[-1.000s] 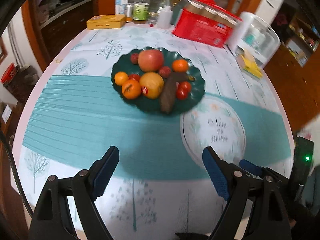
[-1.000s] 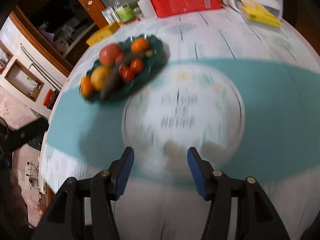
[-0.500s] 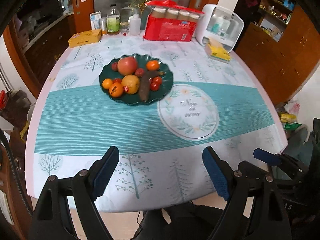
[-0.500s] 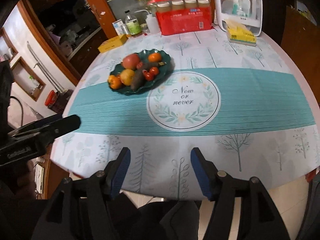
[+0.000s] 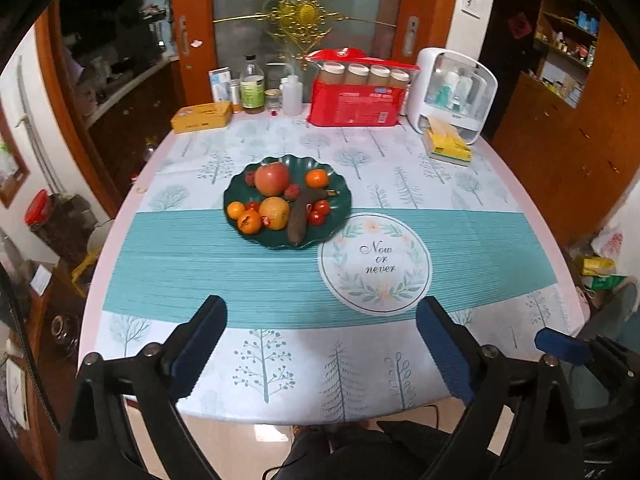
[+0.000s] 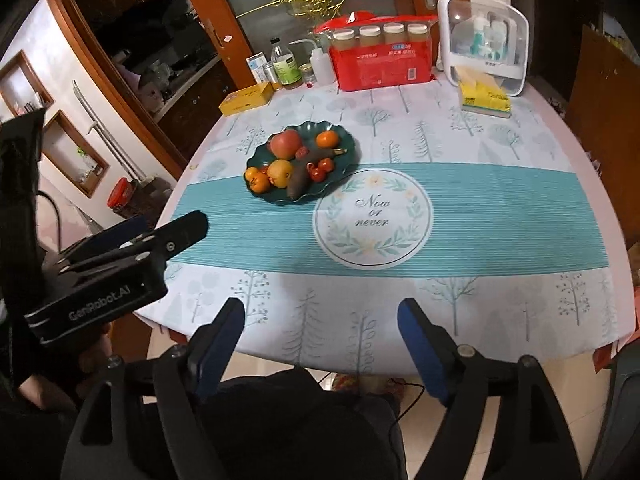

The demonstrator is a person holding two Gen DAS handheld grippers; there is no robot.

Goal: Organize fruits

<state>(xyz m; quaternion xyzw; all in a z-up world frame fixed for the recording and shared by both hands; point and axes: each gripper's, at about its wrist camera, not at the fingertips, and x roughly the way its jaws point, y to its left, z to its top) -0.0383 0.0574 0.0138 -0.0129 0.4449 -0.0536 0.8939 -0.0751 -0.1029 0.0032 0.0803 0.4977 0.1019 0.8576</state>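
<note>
A dark green scalloped plate (image 5: pixel 340 204) (image 6: pixel 348 148) sits left of the table's middle. It holds a red apple (image 5: pixel 272 178), a yellow-orange fruit (image 5: pixel 275 212), several small oranges, cherry tomatoes, red berries and a long brown piece (image 5: pixel 301 218). My left gripper (image 5: pixel 320 320) is open and empty, back over the table's near edge. My right gripper (image 6: pixel 320 320) is open and empty, also back at the near edge. The left gripper shows from the side in the right wrist view (image 6: pixel 176 232).
Along the far edge stand a yellow box (image 5: pixel 202 117), bottles (image 5: pixel 252 90), a red pack of jars (image 5: pixel 356 96), a white organiser (image 5: pixel 456 96) and a yellow tissue pack (image 5: pixel 446 142). A round "Now or never" print (image 5: pixel 376 264) lies right of the plate.
Both grippers have pulled back and up from the plate to the table's near edge. Both stay open and empty. The fruit has not moved.
</note>
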